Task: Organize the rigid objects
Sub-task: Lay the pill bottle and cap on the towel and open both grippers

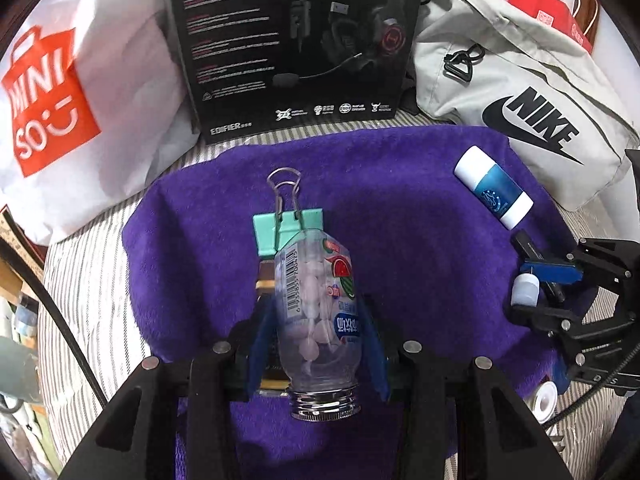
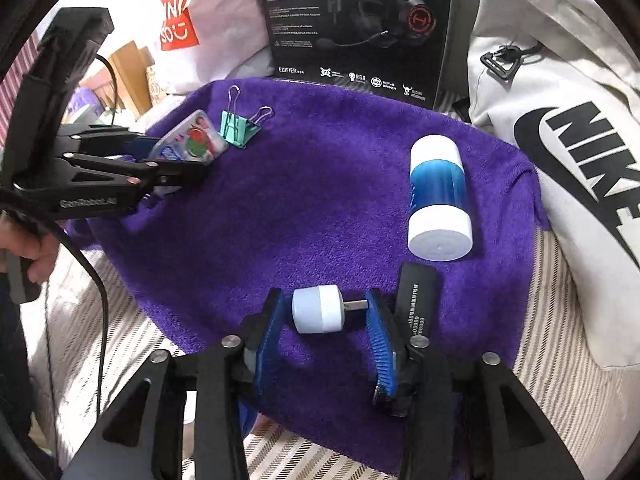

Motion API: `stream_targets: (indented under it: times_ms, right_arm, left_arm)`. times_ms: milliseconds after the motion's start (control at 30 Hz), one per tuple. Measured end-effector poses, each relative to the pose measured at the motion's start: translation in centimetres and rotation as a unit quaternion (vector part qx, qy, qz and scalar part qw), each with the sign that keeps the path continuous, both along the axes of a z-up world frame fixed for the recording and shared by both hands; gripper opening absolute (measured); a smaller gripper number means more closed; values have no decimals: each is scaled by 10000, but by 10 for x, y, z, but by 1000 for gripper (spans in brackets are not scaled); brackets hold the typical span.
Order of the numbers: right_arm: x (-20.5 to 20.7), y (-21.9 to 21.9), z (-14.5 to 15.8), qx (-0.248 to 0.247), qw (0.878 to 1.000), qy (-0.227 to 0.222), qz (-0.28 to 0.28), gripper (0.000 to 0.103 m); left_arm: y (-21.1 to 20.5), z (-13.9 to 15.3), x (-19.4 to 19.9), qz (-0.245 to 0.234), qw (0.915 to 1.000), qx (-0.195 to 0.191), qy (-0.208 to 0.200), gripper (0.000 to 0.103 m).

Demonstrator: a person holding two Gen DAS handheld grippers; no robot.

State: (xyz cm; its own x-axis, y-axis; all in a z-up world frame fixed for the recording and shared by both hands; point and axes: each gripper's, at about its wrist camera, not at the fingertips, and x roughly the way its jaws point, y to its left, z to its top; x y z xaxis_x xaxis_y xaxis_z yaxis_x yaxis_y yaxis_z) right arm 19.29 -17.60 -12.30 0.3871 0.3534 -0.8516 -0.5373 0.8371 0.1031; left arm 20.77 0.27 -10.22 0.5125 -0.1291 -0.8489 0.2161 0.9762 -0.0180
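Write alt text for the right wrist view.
The right gripper brackets a small white USB plug light on a purple towel. A blue-and-white bottle lies beyond, and at far left the left gripper holds a clear candy bottle beside a teal binder clip.

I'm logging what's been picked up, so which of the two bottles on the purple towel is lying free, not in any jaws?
The white-and-blue bottle, lying on its side apart from both grippers. The clear candy bottle sits between the left gripper's jaws.
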Motion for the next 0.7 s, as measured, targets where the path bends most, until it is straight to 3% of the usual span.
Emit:
stream_targets:
  times_ms: [533, 700]
  right_arm:
    - [-14, -38, 19, 532, 9980, -101, -339, 56]
    - [-17, -51, 29, 726, 9961, -226, -440, 60]
  left_arm:
    - [-33, -10, 4, -186, 9981, 585, 22, 41]
    - [-28, -11, -5, 42, 9988, 487, 31, 54]
